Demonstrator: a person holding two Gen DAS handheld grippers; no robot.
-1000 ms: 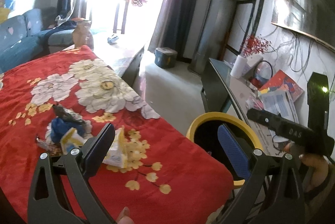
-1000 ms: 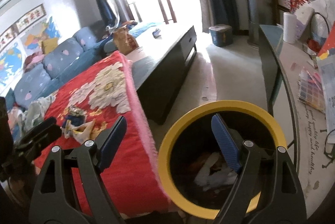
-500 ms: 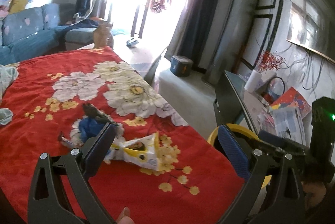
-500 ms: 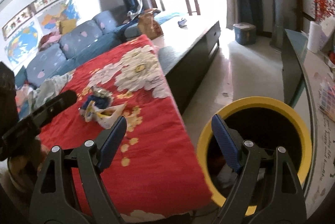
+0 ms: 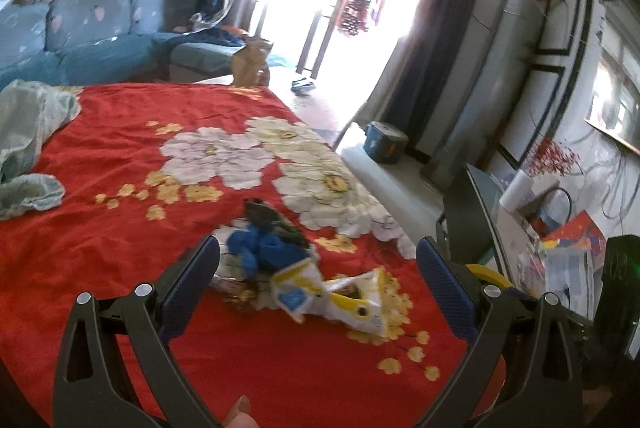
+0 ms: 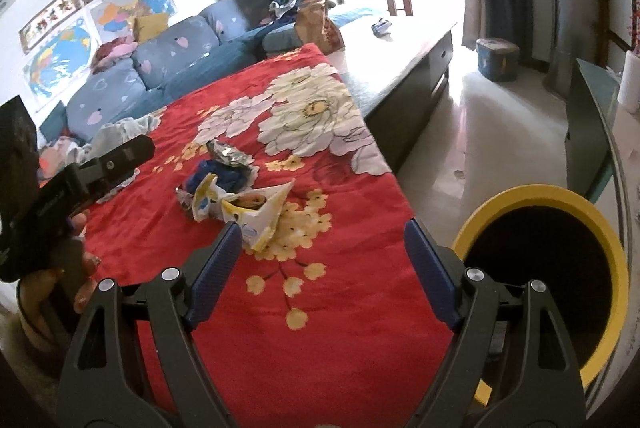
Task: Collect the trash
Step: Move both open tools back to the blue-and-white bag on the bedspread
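Both the left tool (image 5: 318,274) and right tool (image 6: 322,250) are gaping empty, risking pinching the red blanket (image 5: 120,228) along with the tangled wrappers (image 5: 332,288).

Both grippers — now facing trash pile (image 5: 304,280)

Two wide fisheye views, each looking forward and down between a gripper's own two fingers. The left wrist camera sits low over the red floral blanket (image 5: 120,132), facing the bright balcony door. The right wrist camera sits further right, by the yellow-rimmed bin (image 6: 560,196). Both share the blanket, the trash pile (image 5: 304,268) and the blue sofa (image 6: 160,68).
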